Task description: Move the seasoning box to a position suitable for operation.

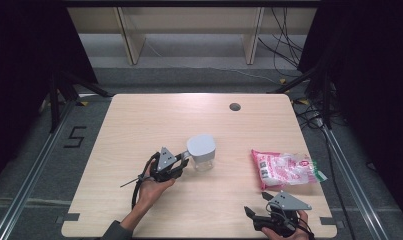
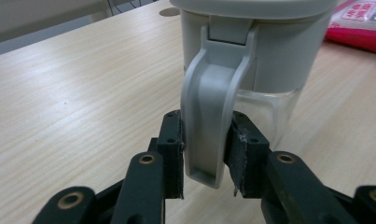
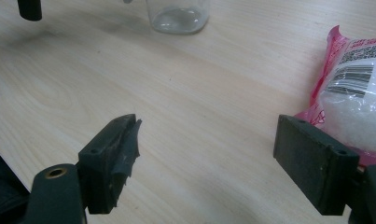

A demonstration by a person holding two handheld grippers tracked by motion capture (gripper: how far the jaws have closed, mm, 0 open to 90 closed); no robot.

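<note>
A clear glass jug (image 1: 202, 152) with a grey lid stands near the middle of the table. Its grey handle (image 2: 212, 116) hangs down between the jaws of my left gripper (image 2: 205, 156), which is shut on the handle from both sides. In the high view my left gripper (image 1: 183, 161) sits just left of the jug. A pink and white packet (image 1: 285, 168) lies flat at the right. My right gripper (image 1: 256, 204) stands open near the front edge, below the packet, with nothing between its jaws. In the right gripper view the packet (image 3: 353, 88) lies just beyond the right jaw, and the jug's glass base (image 3: 178, 16) shows at the top.
A dark round hole (image 1: 234, 106) marks the table's far side. The light wooden table (image 1: 154, 120) has bare room at the back and left. Beyond it are wooden shelf legs, cables on the floor and metal rails on both sides.
</note>
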